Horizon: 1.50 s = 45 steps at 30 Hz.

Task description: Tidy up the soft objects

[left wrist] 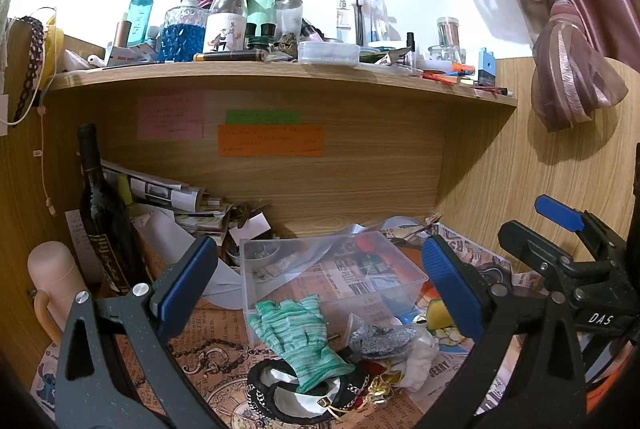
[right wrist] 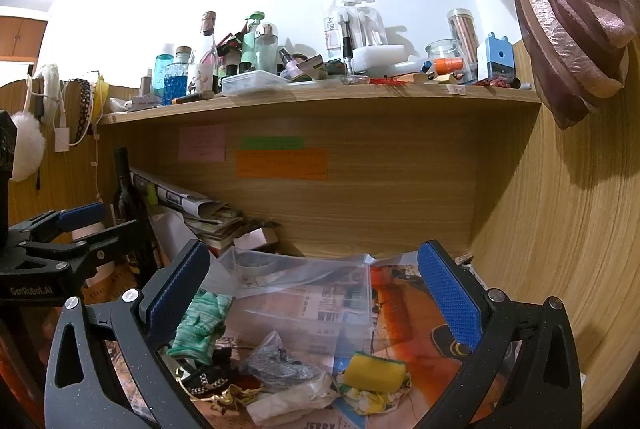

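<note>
A green knit glove [left wrist: 300, 337] lies on the desk over a black headband with chain trim [left wrist: 304, 397], in front of a clear plastic box [left wrist: 332, 269]. Beside it lie a grey metal scrubber [left wrist: 380, 339], a white cloth [left wrist: 418, 357] and a yellow sponge [right wrist: 374, 369]. In the right wrist view the glove [right wrist: 200, 325], scrubber [right wrist: 280, 365], white cloth [right wrist: 288, 401] and box [right wrist: 304, 293] show too. My left gripper [left wrist: 320, 293] is open above the glove. My right gripper [right wrist: 312, 301] is open above the pile and also shows in the left wrist view [left wrist: 560, 213]. Both are empty.
A wooden shelf [left wrist: 280, 77] crowded with bottles and jars runs overhead. A dark wine bottle [left wrist: 100, 213], a pink mug [left wrist: 52, 281] and stacked papers [left wrist: 176, 197] stand at the left. A wooden side panel [right wrist: 560, 229] and a tied curtain [left wrist: 568, 61] close the right.
</note>
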Motion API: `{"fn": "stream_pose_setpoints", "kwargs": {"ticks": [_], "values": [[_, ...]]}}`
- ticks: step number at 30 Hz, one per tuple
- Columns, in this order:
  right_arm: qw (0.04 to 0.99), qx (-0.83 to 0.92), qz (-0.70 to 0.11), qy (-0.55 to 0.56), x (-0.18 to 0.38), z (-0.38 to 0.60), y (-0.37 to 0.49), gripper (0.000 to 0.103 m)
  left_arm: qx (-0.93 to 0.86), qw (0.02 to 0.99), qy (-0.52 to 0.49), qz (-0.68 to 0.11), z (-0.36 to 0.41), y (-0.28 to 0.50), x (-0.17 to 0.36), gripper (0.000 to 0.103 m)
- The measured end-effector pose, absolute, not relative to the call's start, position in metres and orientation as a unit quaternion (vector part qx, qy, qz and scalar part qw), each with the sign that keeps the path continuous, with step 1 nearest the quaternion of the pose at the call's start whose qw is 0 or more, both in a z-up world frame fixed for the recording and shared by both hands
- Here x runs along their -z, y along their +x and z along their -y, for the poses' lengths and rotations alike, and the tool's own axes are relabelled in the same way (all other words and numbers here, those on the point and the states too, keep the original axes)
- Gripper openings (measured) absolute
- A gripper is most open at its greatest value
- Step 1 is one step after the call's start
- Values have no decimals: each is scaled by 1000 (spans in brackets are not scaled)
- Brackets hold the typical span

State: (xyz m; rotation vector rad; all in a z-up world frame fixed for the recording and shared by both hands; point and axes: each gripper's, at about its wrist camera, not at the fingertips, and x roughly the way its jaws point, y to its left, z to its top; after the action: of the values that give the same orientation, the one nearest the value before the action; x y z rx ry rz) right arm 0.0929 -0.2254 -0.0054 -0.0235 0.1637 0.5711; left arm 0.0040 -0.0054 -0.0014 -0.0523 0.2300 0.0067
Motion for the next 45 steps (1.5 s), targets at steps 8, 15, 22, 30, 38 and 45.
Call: {"fn": "stream_pose_setpoints", "kwargs": {"ticks": [8,15,22,30,38,45], "values": [[956,-282,-81,-13,5,222,92,103,-4,993,-25,-115,6,4,2,103],[956,-282,-81,-12,5,221,92,103,-4,993,-24,-116,7,6,3,103],[956,-283,-79,-14,6,219,91,103,-4,993,-24,-116,7,6,3,103],[955,-284,-80,-12,6,221,92,103,-4,993,-25,-115,6,6,4,103],[955,-284,-80,-11,6,221,91,103,-3,993,-25,-116,6,6,4,103],[955,-284,-81,-10,6,221,91,103,-3,993,-24,-116,6,6,5,103]]}}
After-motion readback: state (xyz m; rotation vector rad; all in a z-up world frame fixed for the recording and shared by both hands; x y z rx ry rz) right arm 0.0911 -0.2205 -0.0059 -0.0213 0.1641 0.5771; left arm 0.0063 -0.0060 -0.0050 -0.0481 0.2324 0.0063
